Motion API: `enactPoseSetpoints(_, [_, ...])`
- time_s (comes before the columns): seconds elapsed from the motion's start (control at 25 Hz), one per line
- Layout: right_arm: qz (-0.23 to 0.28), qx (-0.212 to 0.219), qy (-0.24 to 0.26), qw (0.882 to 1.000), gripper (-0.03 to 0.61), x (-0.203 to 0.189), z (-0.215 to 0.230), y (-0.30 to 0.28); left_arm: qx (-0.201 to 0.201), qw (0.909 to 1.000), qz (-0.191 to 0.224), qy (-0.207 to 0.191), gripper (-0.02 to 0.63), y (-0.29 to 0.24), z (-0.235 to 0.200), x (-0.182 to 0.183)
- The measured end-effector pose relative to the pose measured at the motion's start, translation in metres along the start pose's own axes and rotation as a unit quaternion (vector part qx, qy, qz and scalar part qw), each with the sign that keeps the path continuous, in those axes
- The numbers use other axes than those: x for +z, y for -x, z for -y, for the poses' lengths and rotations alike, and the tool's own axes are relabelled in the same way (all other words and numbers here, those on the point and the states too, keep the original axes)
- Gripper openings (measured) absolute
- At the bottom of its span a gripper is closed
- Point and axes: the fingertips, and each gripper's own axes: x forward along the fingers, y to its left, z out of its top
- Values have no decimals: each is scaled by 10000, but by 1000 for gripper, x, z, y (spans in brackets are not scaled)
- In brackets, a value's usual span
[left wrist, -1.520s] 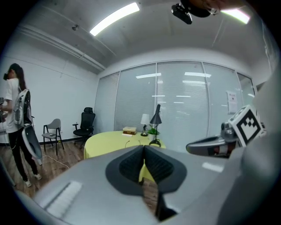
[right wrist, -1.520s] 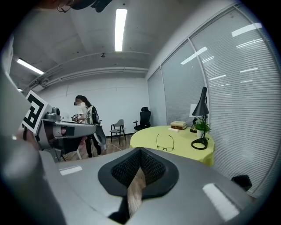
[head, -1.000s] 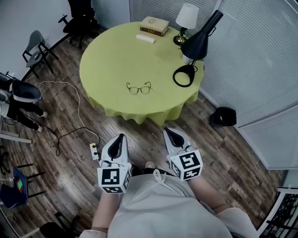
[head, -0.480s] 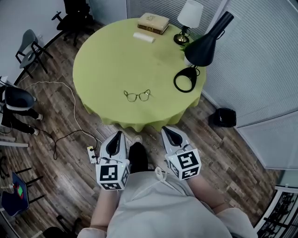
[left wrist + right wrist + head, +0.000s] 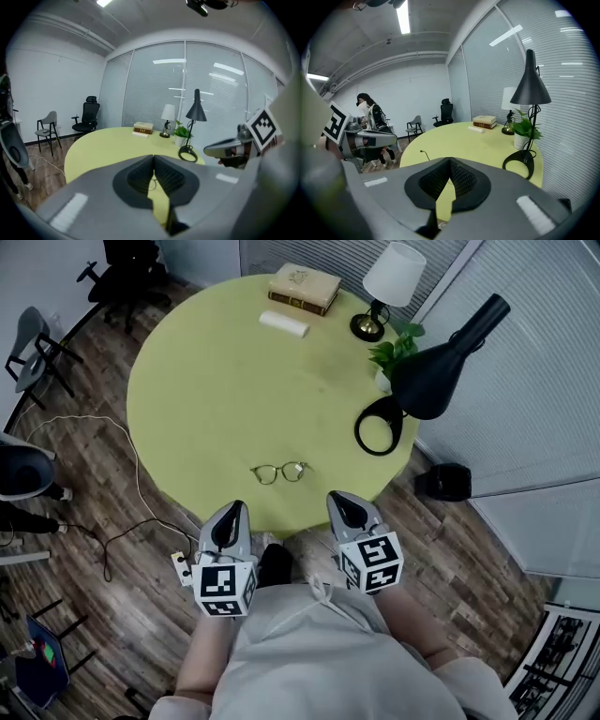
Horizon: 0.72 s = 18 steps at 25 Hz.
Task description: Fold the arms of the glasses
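Note:
The thin-framed glasses (image 5: 280, 472) lie on the round yellow-green table (image 5: 206, 399) near its front edge, arms unfolded as far as I can tell. My left gripper (image 5: 233, 509) is held at the table's edge, just short of the glasses and to their left, shut and empty. Level with it on the right, my right gripper (image 5: 337, 498) is likewise shut on nothing. In the left gripper view the shut jaws (image 5: 153, 157) hide nearly all of the glasses. The right gripper view shows its shut jaws (image 5: 449, 161) and a thin dark arm tip (image 5: 424, 153) above them.
A black desk lamp (image 5: 441, 371) with a ring base (image 5: 379, 425) stands at the table's right edge, beside a potted plant (image 5: 394, 351) and a white-shaded lamp (image 5: 392, 277). Books (image 5: 304, 287) and a small white object (image 5: 283, 323) lie at the far side. A power strip (image 5: 183, 563) and a black bin (image 5: 442, 482) are on the floor.
The person has stepped closer to the table, so the glasses now lie just ahead of both grippers. Both grippers have stayed shut.

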Motion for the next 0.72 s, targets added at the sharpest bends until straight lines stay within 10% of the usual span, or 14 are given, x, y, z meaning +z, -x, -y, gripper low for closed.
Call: enactPoseSetpoints(0.72, [-1998, 705, 1405, 9672, 103, -75, 42, -127, -518, 9981, -302, 131, 6, -100, -37, -42])
